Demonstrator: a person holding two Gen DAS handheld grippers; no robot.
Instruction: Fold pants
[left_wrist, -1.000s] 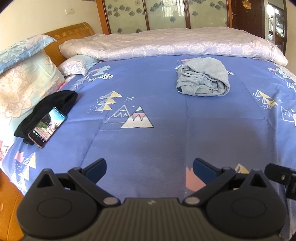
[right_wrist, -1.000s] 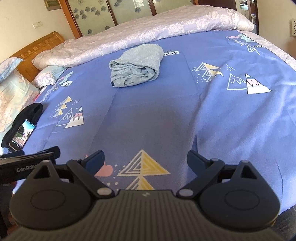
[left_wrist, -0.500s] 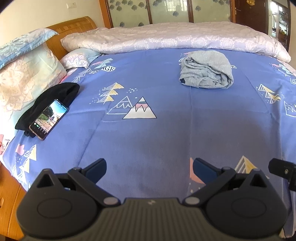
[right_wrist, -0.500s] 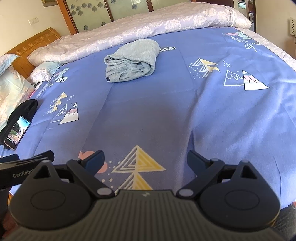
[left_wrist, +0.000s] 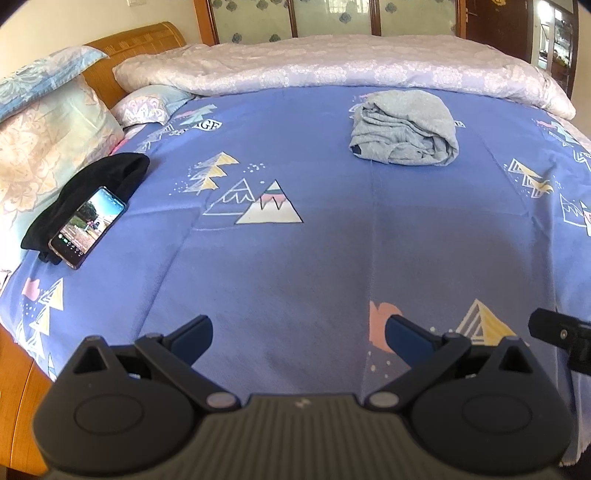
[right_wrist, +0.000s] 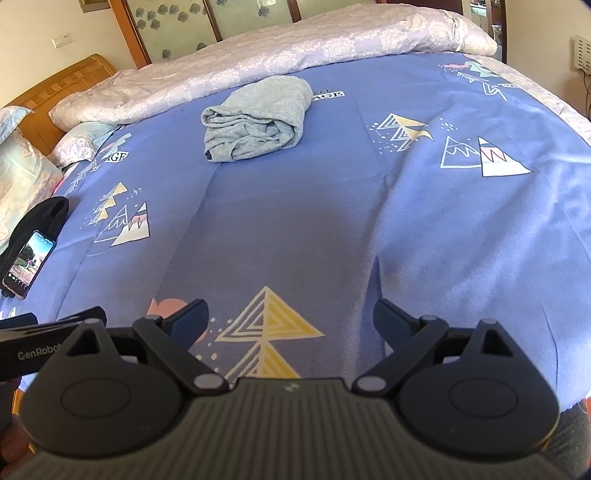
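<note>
Grey pants (left_wrist: 404, 127) lie folded into a compact bundle on the far middle of the blue bed sheet (left_wrist: 295, 240); they also show in the right wrist view (right_wrist: 258, 118). My left gripper (left_wrist: 297, 332) is open and empty, low over the bed's near edge, far from the pants. My right gripper (right_wrist: 290, 319) is open and empty too, beside the left one, whose body (right_wrist: 37, 347) shows at the left edge of the right wrist view.
A phone (left_wrist: 88, 225) with a lit screen lies on a black cloth (left_wrist: 92, 188) at the left side. Pillows (left_wrist: 48, 136) and a wooden headboard (left_wrist: 140, 40) stand at the left. A rolled pale quilt (left_wrist: 332, 70) runs along the far side.
Both grippers have drawn back slightly toward the near edge of the bed and tilted a little. The pants have not moved. Both stay open.
</note>
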